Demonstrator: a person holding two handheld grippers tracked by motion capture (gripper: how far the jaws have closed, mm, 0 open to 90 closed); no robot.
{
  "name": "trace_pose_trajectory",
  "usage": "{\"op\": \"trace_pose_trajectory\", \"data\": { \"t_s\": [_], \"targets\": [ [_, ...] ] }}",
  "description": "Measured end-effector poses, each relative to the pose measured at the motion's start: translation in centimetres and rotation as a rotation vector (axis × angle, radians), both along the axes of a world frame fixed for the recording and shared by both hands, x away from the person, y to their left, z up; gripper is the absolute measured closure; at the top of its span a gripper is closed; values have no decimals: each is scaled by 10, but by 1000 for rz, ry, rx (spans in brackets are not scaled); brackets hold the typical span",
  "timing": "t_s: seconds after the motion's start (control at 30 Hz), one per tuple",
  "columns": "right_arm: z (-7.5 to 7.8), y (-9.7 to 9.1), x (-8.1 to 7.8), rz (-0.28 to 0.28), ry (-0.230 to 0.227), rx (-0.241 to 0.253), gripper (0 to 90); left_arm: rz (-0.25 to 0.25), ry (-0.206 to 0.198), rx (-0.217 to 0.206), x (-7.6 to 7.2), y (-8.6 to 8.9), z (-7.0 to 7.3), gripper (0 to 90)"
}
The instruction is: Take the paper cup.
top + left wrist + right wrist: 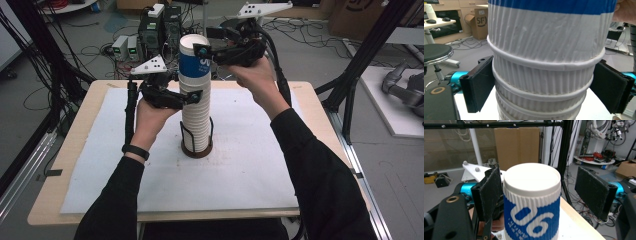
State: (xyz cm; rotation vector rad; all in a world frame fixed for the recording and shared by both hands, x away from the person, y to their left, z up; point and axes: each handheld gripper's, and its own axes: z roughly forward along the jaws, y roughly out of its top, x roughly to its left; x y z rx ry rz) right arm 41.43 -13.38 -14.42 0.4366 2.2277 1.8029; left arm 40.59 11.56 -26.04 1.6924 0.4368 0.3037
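Two grippers are working one upright cup stack [196, 110] standing in a holder at mid-table. Left gripper [192, 96] is clamping the stack at mid-height. Right gripper [202, 50] is straddling the top blue-printed cup [532, 202], left pad touching, right pad apart; the stack's axis is running vertically, so the lift goes straight up.

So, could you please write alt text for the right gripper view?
A white ribbed paper cup with a blue band and white lettering stands between the right gripper's two black fingers; the left one touches it, the right one stands apart. Behind are a cardboard box and cables.
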Motion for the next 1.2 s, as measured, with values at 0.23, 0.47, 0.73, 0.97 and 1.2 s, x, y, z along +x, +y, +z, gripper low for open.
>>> {"op": "trace_pose_trajectory", "data": {
  "t_s": [0.23,0.47,0.73,0.97,1.2],
  "targets": [
    [-2,12,6,21,44,-17,219,-2,1,-3,0,0,0,121],
    [-4,16,7,38,53,-27,306,-2,1,-5,0,0,0,121],
    [1,12,3,38,25,10,312,-4,-1,-2,0,0,0,121],
    [9,7,-1,40,0,50,313,-6,-1,-2,0,0,0,121],
    [27,7,-9,35,-47,49,313,-6,1,-2,0,0,0,121]
  ]
}}
